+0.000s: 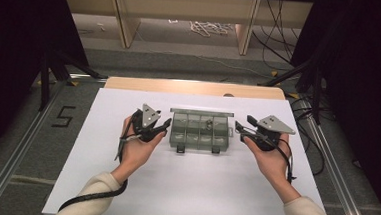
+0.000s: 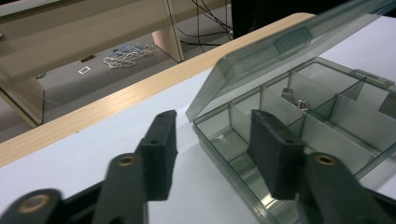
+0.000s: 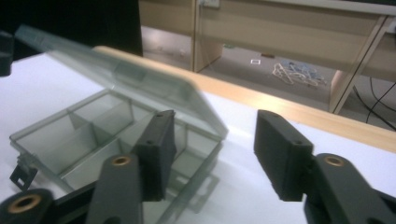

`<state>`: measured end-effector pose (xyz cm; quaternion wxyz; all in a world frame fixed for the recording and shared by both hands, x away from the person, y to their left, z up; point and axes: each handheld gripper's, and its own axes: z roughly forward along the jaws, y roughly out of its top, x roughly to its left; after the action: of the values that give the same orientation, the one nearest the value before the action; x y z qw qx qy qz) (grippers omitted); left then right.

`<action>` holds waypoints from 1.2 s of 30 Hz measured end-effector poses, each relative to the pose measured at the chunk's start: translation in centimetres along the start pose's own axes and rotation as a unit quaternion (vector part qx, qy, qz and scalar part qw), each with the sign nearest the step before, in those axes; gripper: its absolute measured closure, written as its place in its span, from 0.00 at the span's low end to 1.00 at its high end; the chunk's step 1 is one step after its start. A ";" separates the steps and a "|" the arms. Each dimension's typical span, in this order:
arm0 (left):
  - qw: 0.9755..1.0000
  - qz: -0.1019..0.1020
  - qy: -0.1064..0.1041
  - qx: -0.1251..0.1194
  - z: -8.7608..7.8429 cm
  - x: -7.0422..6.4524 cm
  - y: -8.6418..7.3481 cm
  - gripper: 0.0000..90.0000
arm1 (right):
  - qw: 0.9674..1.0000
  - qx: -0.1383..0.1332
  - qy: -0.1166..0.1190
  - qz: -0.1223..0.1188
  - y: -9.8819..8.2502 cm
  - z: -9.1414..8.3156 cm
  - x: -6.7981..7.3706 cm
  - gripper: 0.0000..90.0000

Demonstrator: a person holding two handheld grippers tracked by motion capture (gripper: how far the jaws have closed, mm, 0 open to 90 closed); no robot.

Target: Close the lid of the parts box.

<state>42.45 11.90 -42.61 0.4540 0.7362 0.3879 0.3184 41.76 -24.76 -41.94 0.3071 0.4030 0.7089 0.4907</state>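
Here, left gripper (image 2: 212,154) and right gripper (image 3: 215,156) flank the open compartment box (image 1: 199,132); both released.

A grey compartment box (image 1: 199,130) is seen on the white tabletop (image 1: 188,187), nearer its far edge than its near one. The left gripper (image 1: 164,127) is held just beside the box's left end, the right gripper (image 1: 238,129) just beside its right end. A small metal part (image 1: 208,123) is seen in a far compartment.
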 end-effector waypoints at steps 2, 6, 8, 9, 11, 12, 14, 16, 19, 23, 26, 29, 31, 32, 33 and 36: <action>1.000 0.003 0.011 -0.003 -0.4 0.4 0.2 0.48 | 1.000 -0.006 -0.003 0.005 0.4 -0.6 -0.8 0.50; 1.000 -0.012 0.025 -0.009 -0.9 1.4 0.6 0.46 | 0.999 -0.027 -0.006 0.020 1.2 -1.0 -2.1 0.50; 0.999 -0.020 0.027 -0.014 -1.0 1.9 0.9 0.47 | 1.000 -0.019 -0.010 0.019 1.5 -1.0 -2.5 0.53; 0.999 -0.022 0.027 -0.018 -1.1 2.1 1.2 0.50 | 1.000 -0.021 -0.009 0.018 1.6 -0.8 -2.6 0.55; 0.999 -0.020 0.025 -0.027 -1.1 2.6 1.7 0.60 | 1.000 -0.014 -0.003 0.016 1.9 -0.5 -2.7 0.62; 0.999 -0.019 0.025 -0.032 -1.1 2.7 2.0 0.66 | 1.000 -0.010 0.002 0.018 2.1 -0.3 -2.6 0.66; 0.998 -0.032 0.015 -0.045 -1.2 2.9 2.6 0.84 | 1.000 -0.008 0.005 0.000 2.5 0.1 -2.5 0.76; 0.998 -0.034 0.008 -0.042 -1.0 2.9 3.3 0.96 | 1.000 -0.006 0.018 -0.006 3.0 0.5 -2.5 0.85; 0.999 -0.033 -0.009 -0.036 -0.2 2.4 4.2 1.00 | 0.999 0.000 0.030 -0.012 3.8 1.1 -2.2 0.95; 0.999 -0.030 -0.029 -0.022 1.0 1.5 5.2 1.00 | 0.999 0.007 0.043 -0.002 4.6 1.9 -1.9 1.00; 0.998 -0.035 -0.043 -0.014 1.8 1.0 5.6 1.00 | 0.998 0.018 0.057 -0.004 5.0 2.4 -1.7 1.00; 0.998 -0.040 -0.056 -0.002 2.4 0.5 5.8 1.00 | 0.997 0.036 0.072 0.001 5.1 2.8 -1.4 1.00; 0.997 -0.039 -0.065 0.006 2.6 0.3 5.8 1.00 | 0.996 0.040 0.077 -0.001 5.0 3.0 -1.3 1.00; 0.997 -0.040 -0.069 0.012 2.7 0.2 5.7 1.00 | 0.996 0.042 0.083 0.002 4.9 3.2 -1.2 1.00; 0.997 -0.034 -0.071 0.016 2.7 0.2 5.6 1.00 | 0.995 0.044 0.085 0.002 4.8 3.3 -1.1 1.00; 0.996 -0.034 -0.076 0.025 2.7 0.0 5.2 1.00 | 0.994 0.055 0.092 0.001 4.5 3.4 -1.0 1.00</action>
<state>46.14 9.26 -38.92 0.4743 0.7558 0.3850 0.2357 46.26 -23.20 -38.82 0.2176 0.3727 0.7598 0.4862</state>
